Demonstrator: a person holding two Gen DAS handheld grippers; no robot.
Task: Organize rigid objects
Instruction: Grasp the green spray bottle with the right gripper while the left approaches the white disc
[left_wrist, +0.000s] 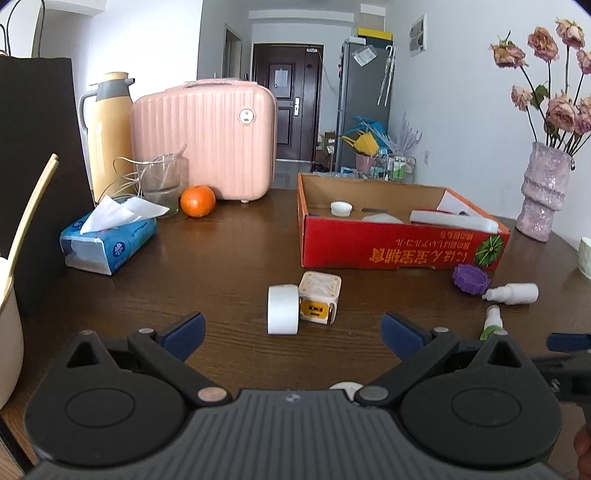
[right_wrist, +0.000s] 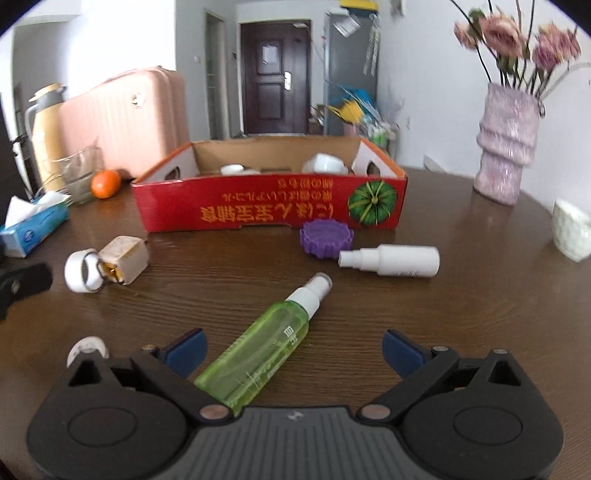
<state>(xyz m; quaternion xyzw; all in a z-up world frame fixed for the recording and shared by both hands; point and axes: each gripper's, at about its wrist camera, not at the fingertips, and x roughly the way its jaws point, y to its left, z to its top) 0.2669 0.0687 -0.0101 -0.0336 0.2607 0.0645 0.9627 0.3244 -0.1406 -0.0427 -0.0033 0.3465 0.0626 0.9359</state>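
My left gripper (left_wrist: 293, 332) is open and empty, just short of a white tape roll (left_wrist: 283, 309) and a beige cube (left_wrist: 319, 302) on the dark table. My right gripper (right_wrist: 294, 350) is open, with a green spray bottle (right_wrist: 264, 347) lying between its fingers, not gripped. A white spray bottle (right_wrist: 391, 260) and a purple ridged lid (right_wrist: 326, 239) lie beyond, in front of the red cardboard box (right_wrist: 269, 210). The box (left_wrist: 399, 247) holds several white items. In the right wrist view the tape roll (right_wrist: 82, 272) and cube (right_wrist: 123, 260) lie at left.
A pink case (left_wrist: 205, 138), yellow thermos (left_wrist: 109, 134), glass jar (left_wrist: 160, 184), orange (left_wrist: 197, 200) and tissue pack (left_wrist: 107, 240) stand at the back left. A pink vase (right_wrist: 506, 144) with flowers and a pale cup (right_wrist: 572, 230) stand at right. A small white cap (right_wrist: 88, 349) lies by my right gripper.
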